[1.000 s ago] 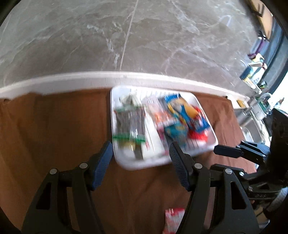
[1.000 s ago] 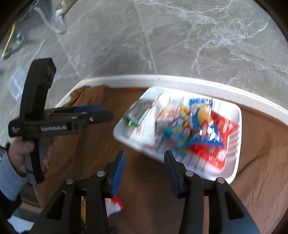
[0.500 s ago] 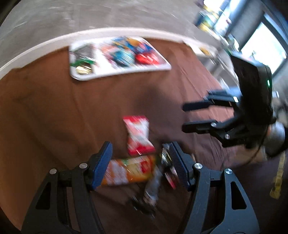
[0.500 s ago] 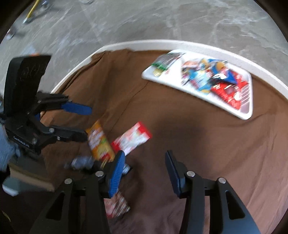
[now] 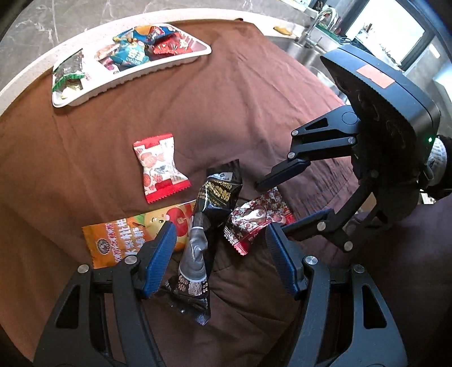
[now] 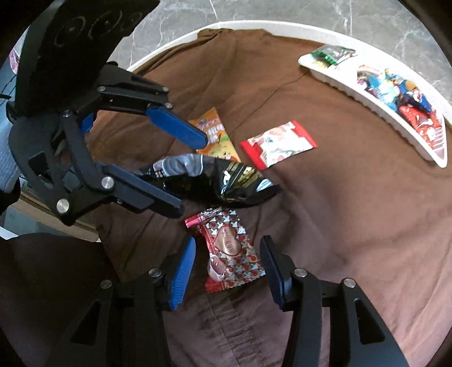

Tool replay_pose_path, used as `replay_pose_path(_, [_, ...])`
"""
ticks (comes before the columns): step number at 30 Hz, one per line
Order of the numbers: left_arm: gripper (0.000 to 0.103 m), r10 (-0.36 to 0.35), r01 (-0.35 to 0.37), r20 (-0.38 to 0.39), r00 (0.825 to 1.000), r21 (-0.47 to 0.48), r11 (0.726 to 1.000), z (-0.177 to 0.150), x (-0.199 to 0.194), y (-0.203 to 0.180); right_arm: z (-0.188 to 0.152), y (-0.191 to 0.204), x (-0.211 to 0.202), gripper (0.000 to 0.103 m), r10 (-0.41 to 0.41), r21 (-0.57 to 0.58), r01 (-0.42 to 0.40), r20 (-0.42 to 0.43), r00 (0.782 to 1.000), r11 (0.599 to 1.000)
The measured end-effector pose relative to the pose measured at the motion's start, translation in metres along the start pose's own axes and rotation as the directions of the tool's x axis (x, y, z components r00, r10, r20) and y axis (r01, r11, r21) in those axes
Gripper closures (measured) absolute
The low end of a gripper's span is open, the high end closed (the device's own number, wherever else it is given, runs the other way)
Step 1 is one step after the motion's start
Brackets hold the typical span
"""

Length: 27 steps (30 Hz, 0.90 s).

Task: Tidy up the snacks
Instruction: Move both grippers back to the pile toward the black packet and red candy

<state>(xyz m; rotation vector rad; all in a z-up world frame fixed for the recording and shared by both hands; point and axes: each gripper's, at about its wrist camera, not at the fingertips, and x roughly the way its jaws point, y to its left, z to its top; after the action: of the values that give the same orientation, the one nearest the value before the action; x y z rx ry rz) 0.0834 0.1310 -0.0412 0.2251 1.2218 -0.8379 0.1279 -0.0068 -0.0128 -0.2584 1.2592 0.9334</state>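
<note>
Loose snacks lie on the brown cloth: a black and gold packet [image 5: 217, 194] [image 6: 226, 180], an orange packet [image 5: 127, 234] [image 6: 214, 135], a red and white packet [image 5: 159, 166] [image 6: 278, 144] and a red heart-print packet [image 5: 257, 217] [image 6: 228, 251]. My left gripper [image 5: 221, 248] is open, its jaws on either side of the black packet's lower end. My right gripper [image 6: 227, 262] is open around the heart-print packet; it also shows in the left wrist view [image 5: 293, 197]. A white tray [image 5: 84, 98] [image 6: 367, 101] holding several snacks stands at the far edge.
The brown cloth [image 5: 254, 93] covers a round white-rimmed table [image 5: 34, 73] over a grey marble floor [image 6: 282, 11]. A sink with a tap [image 5: 319, 19] stands beyond the table at the right.
Both grippers pulled back from the tray and came down over the loose snacks near the table's front. The left now straddles the black packet, the right the heart-print packet.
</note>
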Motion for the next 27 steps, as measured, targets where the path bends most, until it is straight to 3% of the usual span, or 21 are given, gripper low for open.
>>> replay_pose_path(13, [0.039, 0.032, -0.032, -0.040, 0.999, 0.001, 0.999, 0.006, 0.024, 0.008, 0.010, 0.002, 0.020, 0.052, 0.010, -0.038, -0.010, -0.024, 1.000, 0.999])
replay_pose_path(16, [0.039, 0.048, -0.048, -0.046, 0.998, 0.017, 0.999, 0.010, 0.030, 0.005, 0.009, 0.011, 0.022, 0.061, -0.018, -0.058, 0.017, -0.024, 1.000, 0.998])
replay_pose_path(21, [0.040, 0.054, -0.053, -0.038, 0.998, 0.030, 0.998, 0.010, 0.032, 0.001, 0.005, 0.014, 0.020, 0.067, -0.036, -0.068, 0.035, -0.010, 0.999, 0.997])
replay_pose_path(27, [0.069, 0.040, -0.040, -0.037, 0.999, 0.007, 0.999, 0.009, 0.035, 0.004, 0.000, 0.016, 0.016, 0.068, -0.038, -0.078, 0.037, -0.009, 0.999, 0.996])
